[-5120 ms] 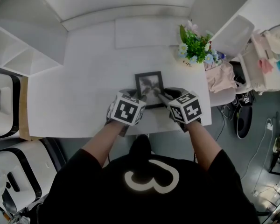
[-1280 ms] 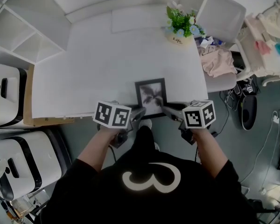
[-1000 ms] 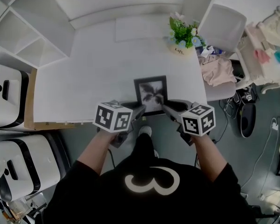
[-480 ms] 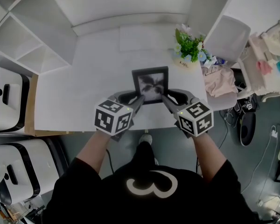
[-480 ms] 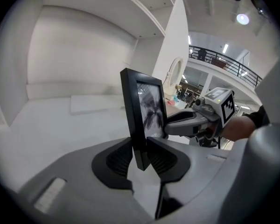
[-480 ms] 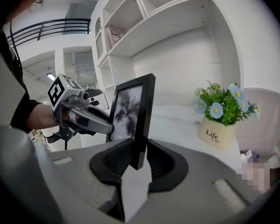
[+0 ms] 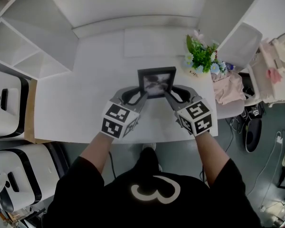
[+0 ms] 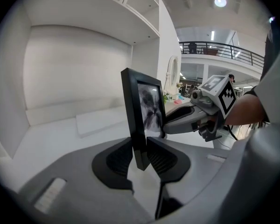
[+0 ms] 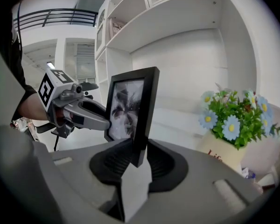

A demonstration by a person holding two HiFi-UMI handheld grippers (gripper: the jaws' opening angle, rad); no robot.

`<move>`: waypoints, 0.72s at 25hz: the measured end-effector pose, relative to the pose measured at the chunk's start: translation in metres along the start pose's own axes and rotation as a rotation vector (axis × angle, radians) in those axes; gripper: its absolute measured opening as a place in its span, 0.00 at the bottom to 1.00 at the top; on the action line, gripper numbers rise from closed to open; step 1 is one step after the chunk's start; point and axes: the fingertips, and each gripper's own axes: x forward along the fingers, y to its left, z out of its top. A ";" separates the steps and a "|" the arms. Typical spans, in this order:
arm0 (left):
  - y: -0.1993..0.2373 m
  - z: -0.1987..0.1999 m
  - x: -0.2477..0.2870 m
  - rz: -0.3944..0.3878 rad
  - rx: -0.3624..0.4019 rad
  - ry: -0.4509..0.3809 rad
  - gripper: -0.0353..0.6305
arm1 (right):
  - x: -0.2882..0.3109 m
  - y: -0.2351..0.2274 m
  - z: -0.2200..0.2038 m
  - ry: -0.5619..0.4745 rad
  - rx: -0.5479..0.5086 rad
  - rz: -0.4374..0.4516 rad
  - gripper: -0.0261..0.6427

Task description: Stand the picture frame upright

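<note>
- White desk (image 7: 85,103), below white shelves (image 7: 33,51), has the black rectangular picture frame (image 7: 156,82) held over it nearly upright; both grippers hide whether its bottom edge rests there.
- Left gripper (image 7: 143,95) fingers (image 8: 119,160) clamp its lower left corner, right gripper (image 7: 167,95) fingers (image 9: 161,164) its lower right.
- Right gripper view shows the cream pot (image 9: 224,150) of blue daisies plainly; left gripper view barely does.

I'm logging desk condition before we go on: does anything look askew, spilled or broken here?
Nothing stands out. The picture frame is upright and intact, left gripper and right gripper clamped on its lower corners; the flower pot stands upright at the right edge of the table.
</note>
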 end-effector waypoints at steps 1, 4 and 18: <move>0.004 -0.002 0.003 0.006 0.004 -0.001 0.21 | 0.006 -0.002 -0.001 0.005 -0.011 -0.005 0.19; 0.017 -0.011 0.013 0.025 0.008 0.006 0.21 | 0.021 -0.008 -0.005 0.031 -0.052 -0.022 0.19; 0.039 -0.032 0.034 0.062 0.045 0.027 0.21 | 0.053 -0.016 -0.024 0.080 -0.056 -0.041 0.19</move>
